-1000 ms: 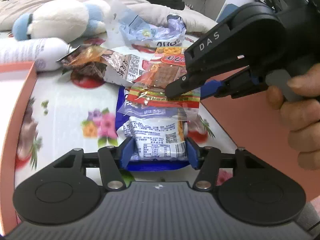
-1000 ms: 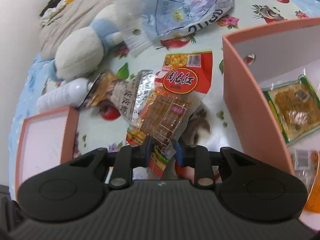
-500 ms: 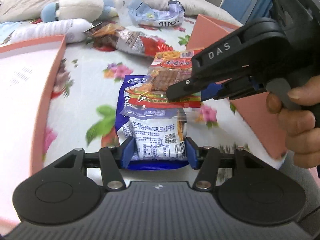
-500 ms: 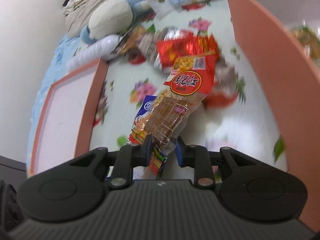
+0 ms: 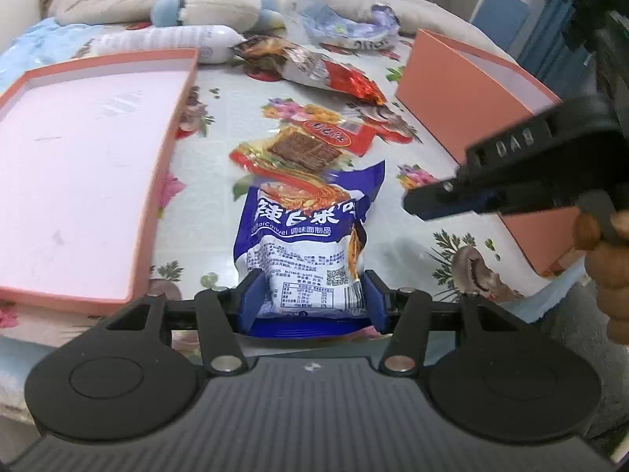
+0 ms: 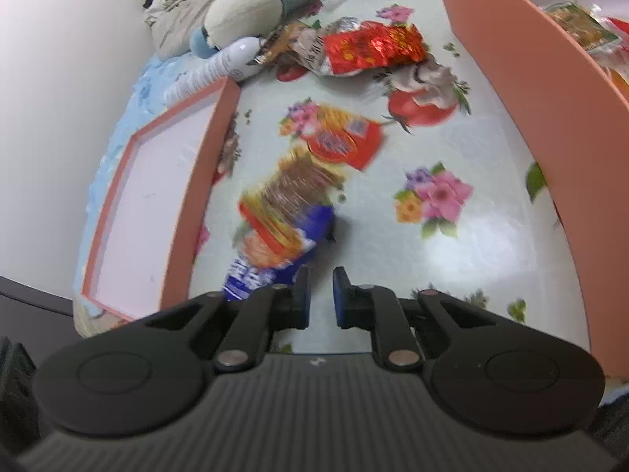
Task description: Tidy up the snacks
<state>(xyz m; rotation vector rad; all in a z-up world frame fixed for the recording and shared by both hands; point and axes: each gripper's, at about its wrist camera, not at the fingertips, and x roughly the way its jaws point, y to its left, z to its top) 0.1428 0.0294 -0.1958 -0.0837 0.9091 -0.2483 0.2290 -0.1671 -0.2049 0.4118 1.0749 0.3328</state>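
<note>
The left hand-held gripper (image 5: 310,295) was clamped on the bottom end of the blue snack packet (image 5: 306,232), its blue pads pressing both side edges, and the packet hung forward from them above the flowered bed sheet (image 5: 236,118). The right hand-held gripper (image 6: 319,293) held nothing: its jaws were closing on empty air with only a narrow gap between them. The red-and-clear snack packet (image 5: 302,149) lay on the sheet just beyond the blue packet's top edge, between the shallow pink lid (image 5: 78,149) on one side of the blue packet and the tall pink box (image 5: 464,90) on the other.

The main risk, as I judged it, was to the blue packet. It was gripped only at its end seam, so the heavier body could swing or slide out if the hand swung fast toward a box. The loose red-and-clear packet also sat in the path, and the blue one could drag across it and push it out of place. With the right jaws nearly together, a fresh pick would fail unless they were spread first.

A second before, the right hand-held gripper had pinched the red-and-clear packet and carried it above the blue one; by this moment it had let go and the packet rested on the sheet. The pink lid had come much nearer in the left view.
</note>
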